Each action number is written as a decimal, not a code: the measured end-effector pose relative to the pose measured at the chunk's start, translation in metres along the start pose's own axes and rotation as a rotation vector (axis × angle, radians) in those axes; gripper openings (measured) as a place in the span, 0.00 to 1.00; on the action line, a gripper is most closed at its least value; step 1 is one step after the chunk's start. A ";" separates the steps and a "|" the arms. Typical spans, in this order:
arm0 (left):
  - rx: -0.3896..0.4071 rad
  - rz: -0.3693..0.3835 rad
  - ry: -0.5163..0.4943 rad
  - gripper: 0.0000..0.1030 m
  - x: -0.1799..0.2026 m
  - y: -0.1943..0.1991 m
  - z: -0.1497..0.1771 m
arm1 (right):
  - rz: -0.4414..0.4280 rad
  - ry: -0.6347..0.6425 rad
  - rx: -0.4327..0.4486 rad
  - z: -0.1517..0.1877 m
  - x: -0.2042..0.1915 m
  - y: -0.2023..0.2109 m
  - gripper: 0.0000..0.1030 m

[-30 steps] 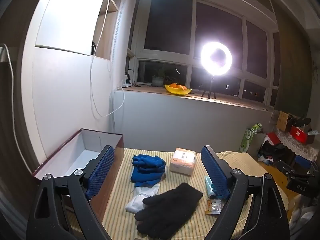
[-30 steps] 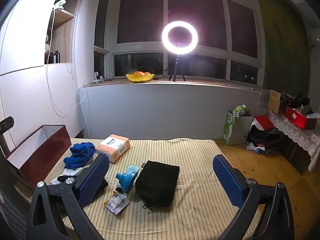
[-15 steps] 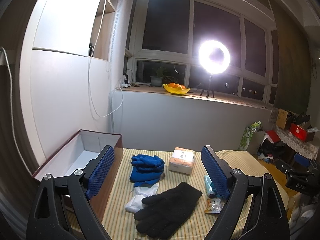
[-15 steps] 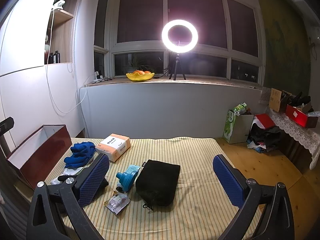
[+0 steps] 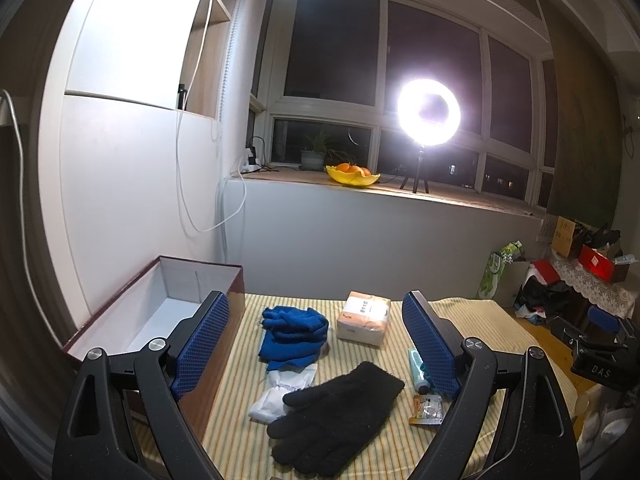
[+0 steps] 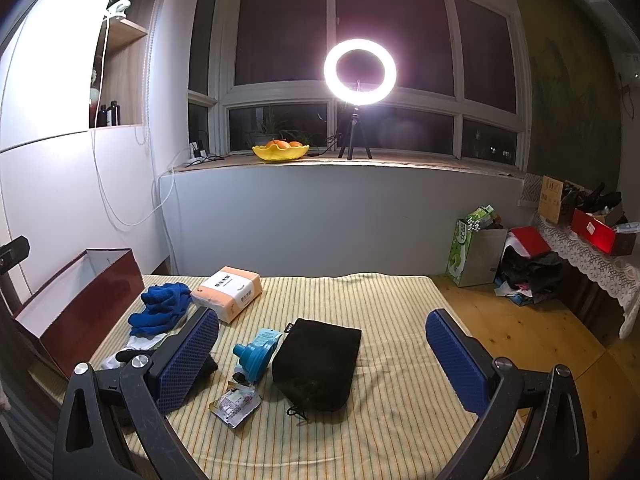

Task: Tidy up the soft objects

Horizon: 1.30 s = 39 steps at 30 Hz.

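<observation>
On a yellow striped table (image 6: 360, 420) lie a black glove (image 5: 336, 412), a blue knit cloth (image 5: 292, 332), a white cloth (image 5: 280, 392), an orange-white tissue pack (image 5: 364, 318) and a black pouch (image 6: 318, 364). An open red-brown box (image 5: 160, 312) with a white inside stands at the table's left edge. My left gripper (image 5: 316, 344) is open and empty above the glove and blue cloth. My right gripper (image 6: 322, 360) is open and empty above the pouch. The blue cloth (image 6: 160, 308) and tissue pack (image 6: 228, 292) also show in the right wrist view.
A teal collapsible cup (image 6: 254, 356) and a small clear packet (image 6: 236, 402) lie left of the pouch. A ring light (image 6: 360, 70) and yellow fruit bowl (image 6: 280, 150) stand on the windowsill. Bags and clutter (image 6: 524, 264) sit on the wooden floor at right.
The left view has tilted up slightly, so the table objects sit lower in frame. The right gripper has hardly moved. Both stay open.
</observation>
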<state>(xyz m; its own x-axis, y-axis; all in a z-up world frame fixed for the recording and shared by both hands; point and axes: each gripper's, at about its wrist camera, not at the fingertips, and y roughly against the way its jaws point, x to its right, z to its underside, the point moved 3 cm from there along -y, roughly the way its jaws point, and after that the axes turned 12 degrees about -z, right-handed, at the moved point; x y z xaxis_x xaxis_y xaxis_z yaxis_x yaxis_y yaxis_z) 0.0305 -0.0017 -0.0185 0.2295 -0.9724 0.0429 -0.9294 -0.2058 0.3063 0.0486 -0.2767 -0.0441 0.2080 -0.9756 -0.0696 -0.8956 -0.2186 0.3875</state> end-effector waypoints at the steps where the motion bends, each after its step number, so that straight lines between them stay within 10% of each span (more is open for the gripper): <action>1: 0.001 0.000 0.000 0.86 0.001 0.000 0.001 | 0.001 0.000 -0.001 0.000 0.000 0.000 0.99; 39: -0.006 0.006 -0.006 0.86 0.001 0.002 0.000 | 0.005 -0.003 0.002 0.001 0.000 0.003 0.99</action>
<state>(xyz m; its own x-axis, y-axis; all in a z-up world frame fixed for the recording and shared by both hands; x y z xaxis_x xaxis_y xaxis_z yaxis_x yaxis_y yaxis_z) 0.0290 -0.0032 -0.0175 0.2218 -0.9743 0.0394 -0.9290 -0.1989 0.3121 0.0461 -0.2771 -0.0438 0.2026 -0.9767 -0.0705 -0.8972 -0.2140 0.3864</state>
